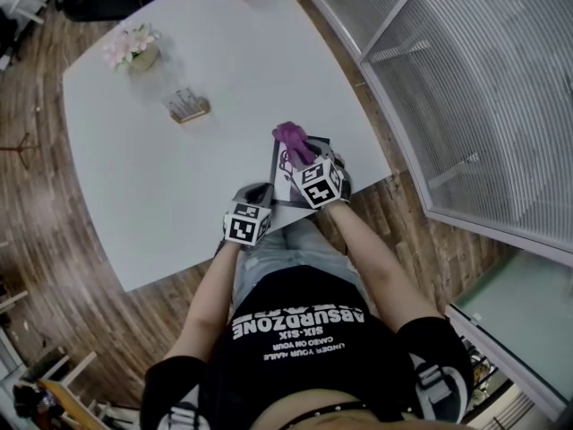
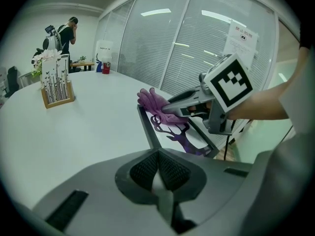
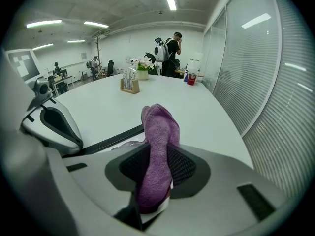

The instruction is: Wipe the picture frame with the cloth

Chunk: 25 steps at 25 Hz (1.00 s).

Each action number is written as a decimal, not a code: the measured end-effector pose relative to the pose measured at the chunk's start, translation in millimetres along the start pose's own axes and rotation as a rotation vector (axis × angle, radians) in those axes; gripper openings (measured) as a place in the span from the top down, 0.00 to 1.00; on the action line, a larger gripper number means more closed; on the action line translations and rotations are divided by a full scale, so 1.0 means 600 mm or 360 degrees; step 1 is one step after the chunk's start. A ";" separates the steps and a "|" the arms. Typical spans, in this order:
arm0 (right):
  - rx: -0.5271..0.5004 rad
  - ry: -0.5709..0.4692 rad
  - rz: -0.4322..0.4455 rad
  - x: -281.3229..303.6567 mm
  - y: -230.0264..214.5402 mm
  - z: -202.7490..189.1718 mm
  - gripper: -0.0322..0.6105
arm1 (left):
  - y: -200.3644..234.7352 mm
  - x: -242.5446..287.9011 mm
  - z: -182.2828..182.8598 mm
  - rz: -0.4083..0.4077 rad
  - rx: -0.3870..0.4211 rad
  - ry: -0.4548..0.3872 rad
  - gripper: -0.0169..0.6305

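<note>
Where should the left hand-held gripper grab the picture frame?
Probably the picture frame by its dark left rail, near corner, coming from the left along the table. That rail lies bare; the cloth in the right hand-held gripper covers the far end.

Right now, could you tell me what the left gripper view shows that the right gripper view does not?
Only left: the picture frame's purple deer print, the right gripper from outside, the left gripper's jaws shut and empty. Only right: the cloth clamped between its own jaws, the left gripper from outside. Both: white table, wooden card holder, cloth, the frame's dark edge.
</note>
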State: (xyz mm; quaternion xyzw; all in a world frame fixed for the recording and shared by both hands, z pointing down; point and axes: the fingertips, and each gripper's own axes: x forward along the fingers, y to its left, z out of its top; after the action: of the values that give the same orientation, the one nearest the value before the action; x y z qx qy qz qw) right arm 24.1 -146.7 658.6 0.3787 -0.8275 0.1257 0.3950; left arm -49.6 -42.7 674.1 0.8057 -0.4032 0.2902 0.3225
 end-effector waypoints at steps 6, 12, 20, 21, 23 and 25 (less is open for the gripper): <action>-0.0034 -0.0025 -0.0018 -0.003 -0.001 0.000 0.76 | -0.002 -0.002 0.002 0.0038 -0.0013 -0.0024 0.95; -0.0062 -0.0019 -0.0029 -0.009 -0.006 -0.006 0.77 | 0.001 -0.002 0.001 0.0047 -0.0019 -0.0034 0.95; -0.0057 0.0016 -0.0028 -0.022 -0.027 -0.024 0.77 | 0.003 -0.002 0.001 0.0062 -0.0027 -0.0045 0.95; -0.0051 0.0014 -0.0033 -0.024 -0.029 -0.026 0.76 | 0.003 -0.001 0.001 0.0063 -0.0029 -0.0046 0.95; -0.0032 0.0003 -0.0044 -0.028 -0.035 -0.031 0.77 | 0.002 -0.002 0.001 0.0068 -0.0025 -0.0046 0.95; -0.0013 -0.0014 -0.0046 -0.030 -0.037 -0.032 0.76 | 0.003 -0.003 0.002 0.0073 -0.0017 -0.0046 0.95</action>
State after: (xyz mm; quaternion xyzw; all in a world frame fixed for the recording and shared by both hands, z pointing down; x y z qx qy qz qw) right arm 58.5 -142.6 655.8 0.3896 -0.8242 0.1149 0.3946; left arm -51.6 -43.7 672.7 0.7986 -0.4279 0.2837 0.3142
